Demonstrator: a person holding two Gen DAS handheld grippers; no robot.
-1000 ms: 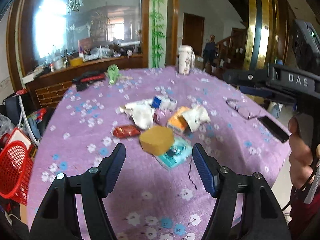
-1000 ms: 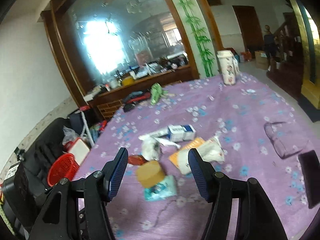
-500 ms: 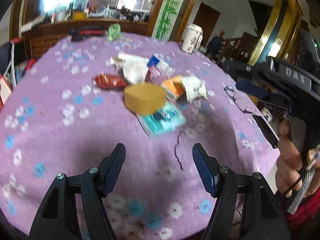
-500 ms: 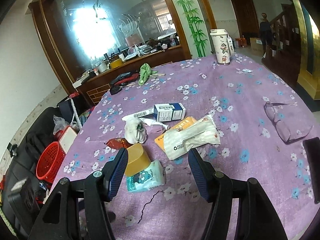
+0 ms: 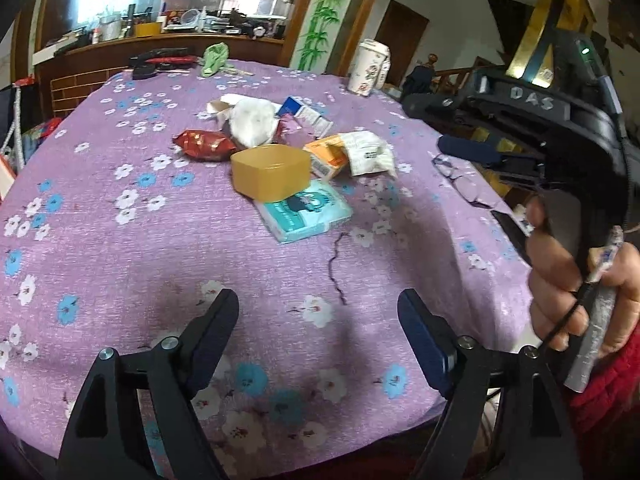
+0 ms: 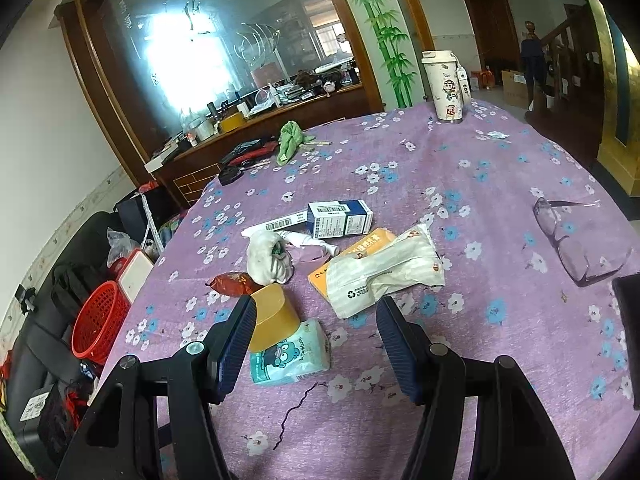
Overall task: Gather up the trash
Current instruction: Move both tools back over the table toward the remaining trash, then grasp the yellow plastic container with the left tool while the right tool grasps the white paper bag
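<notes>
Trash (image 6: 344, 256) lay heaped near the middle of the bench (image 6: 500, 184), on its purple flowered cloth: a white crumpled wad (image 6: 266, 256), a red wrapper (image 5: 204, 145), a blue-and-white box (image 6: 340, 219), an orange packet (image 5: 326, 155) under a white bag (image 6: 384, 272), and a yellow tub (image 5: 271, 172) resting on a teal tissue pack (image 5: 306, 212). The left hand-held gripper (image 5: 319, 332) hung over bare cloth short of the heap, its jaws opening with nothing between them. The right hand-held gripper (image 6: 316, 334) was parted and empty above the tissue pack. Glasses (image 6: 576, 240) lay well apart.
</notes>
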